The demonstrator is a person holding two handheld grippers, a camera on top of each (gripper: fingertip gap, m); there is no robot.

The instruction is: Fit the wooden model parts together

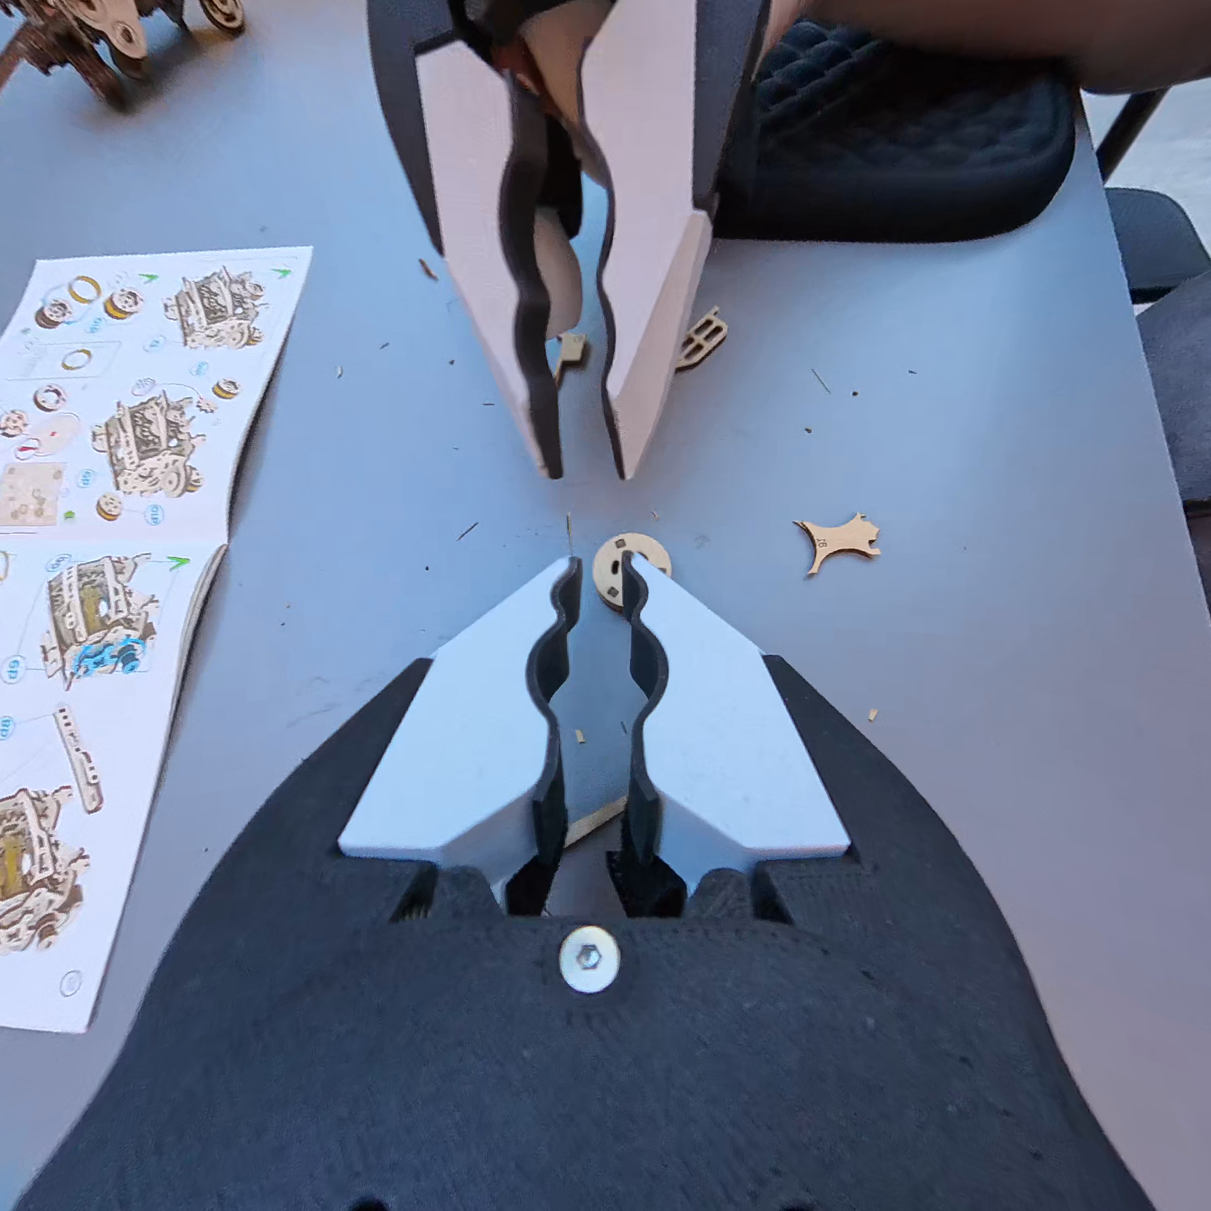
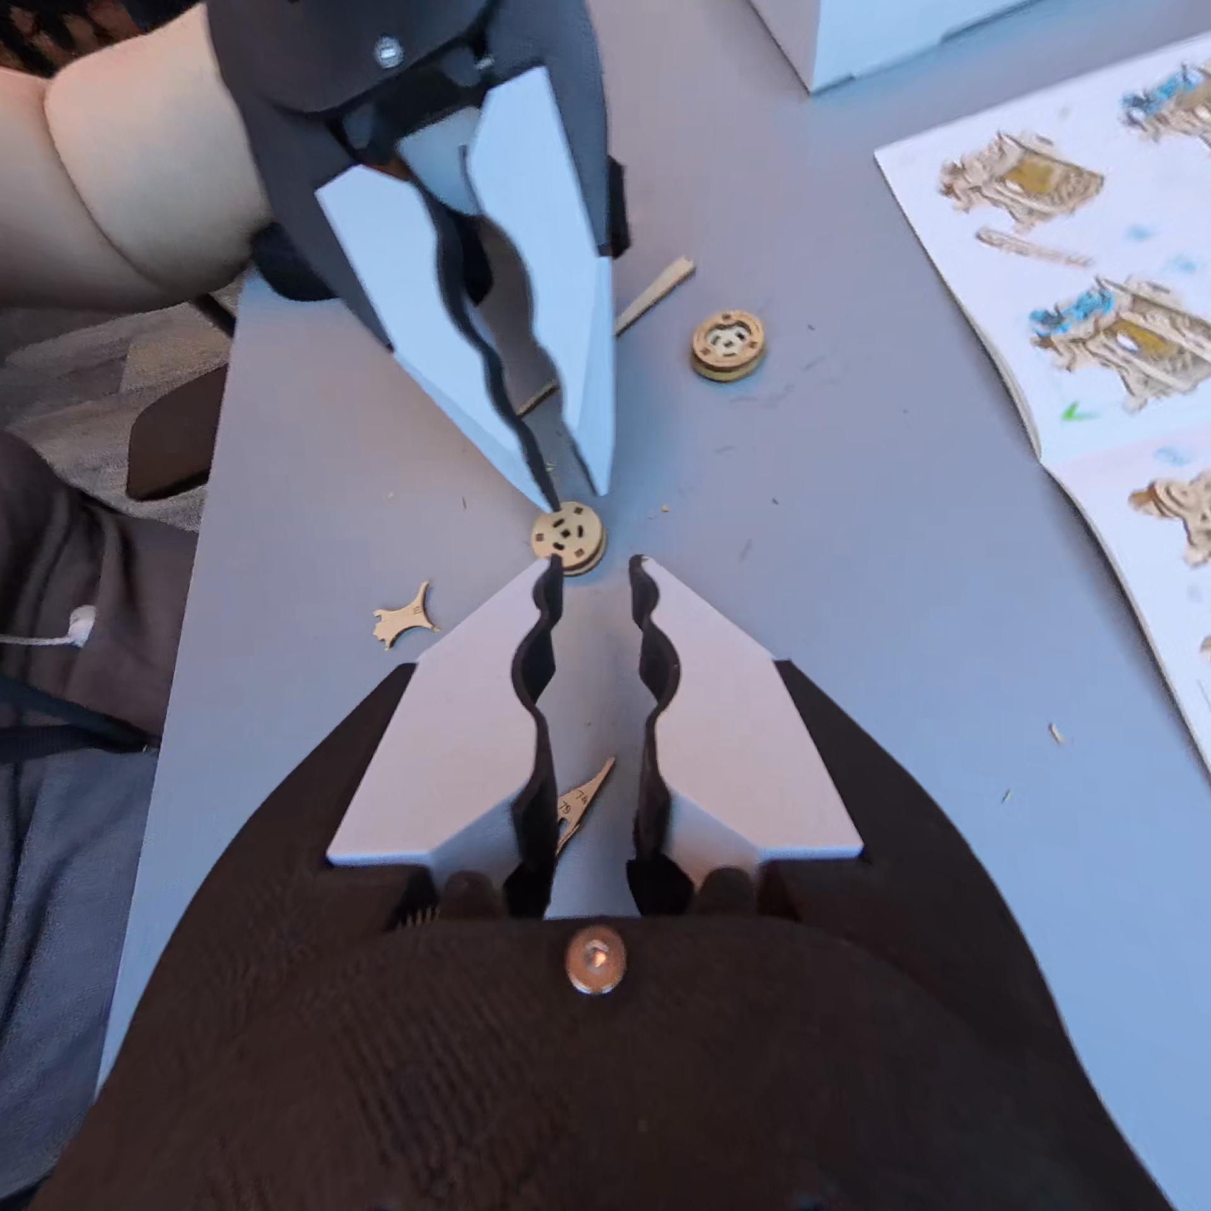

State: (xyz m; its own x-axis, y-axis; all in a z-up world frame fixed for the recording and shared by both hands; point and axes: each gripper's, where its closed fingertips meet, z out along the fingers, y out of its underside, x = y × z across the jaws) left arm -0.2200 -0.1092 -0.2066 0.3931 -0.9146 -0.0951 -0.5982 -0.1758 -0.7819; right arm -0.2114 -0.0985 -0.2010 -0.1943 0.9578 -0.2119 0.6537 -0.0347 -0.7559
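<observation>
Wooden disc point(image 2: 567, 538) flat mid-tabletop point(image 2: 852, 622), touching left hand-held gripper point(image 1: 601, 563) tips; right hand-held gripper point(image 2: 595, 567) just beside; both jaws apart, empty.

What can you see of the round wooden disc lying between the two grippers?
The round wooden disc looks like pale laser-cut plywood, apparently stacked layers, with small dark slots ringed around its centre and square notches near the rim. It lies flat on the grey table. The left gripper tips sit at its edge, jaws slightly apart; the right gripper, open, is just beside it.
</observation>
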